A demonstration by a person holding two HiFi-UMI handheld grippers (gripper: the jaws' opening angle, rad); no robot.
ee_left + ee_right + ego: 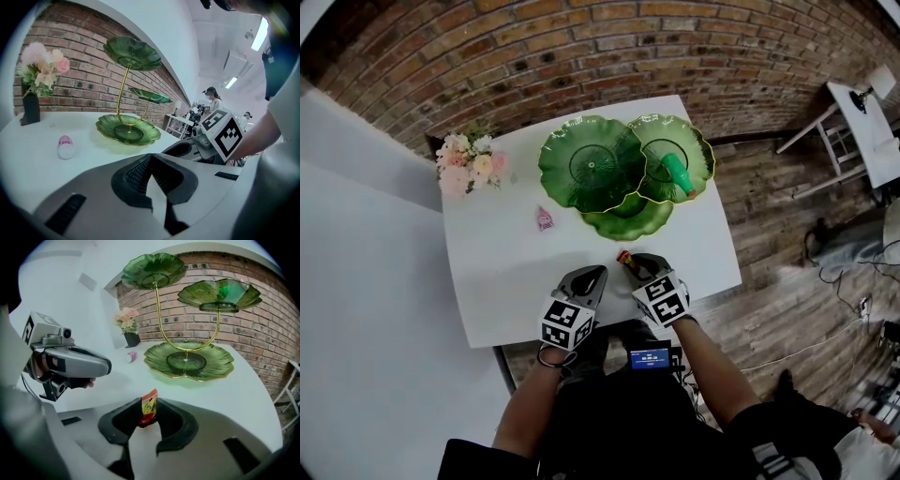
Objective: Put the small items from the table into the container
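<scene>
A red and yellow packet [149,416] stands upright between the pads of my right gripper [148,405], which is shut on it just above the white table [506,272]. From the head view this gripper [630,265] and the packet [624,257] are near the table's front edge, short of the green tiered leaf stand [591,164]. My left gripper [596,273] hangs beside it to the left, its jaws [151,157] shut with nothing between them. A small pink item [544,220] lies on the table left of the stand. A green item [678,173] rests on the stand's right tier.
A vase of pink flowers [469,161] stands at the table's far left corner. The stand's lowest dish [187,361] sits on the table on a thin gold stem. A brick wall runs behind the table. A white chair [839,141] stands to the right.
</scene>
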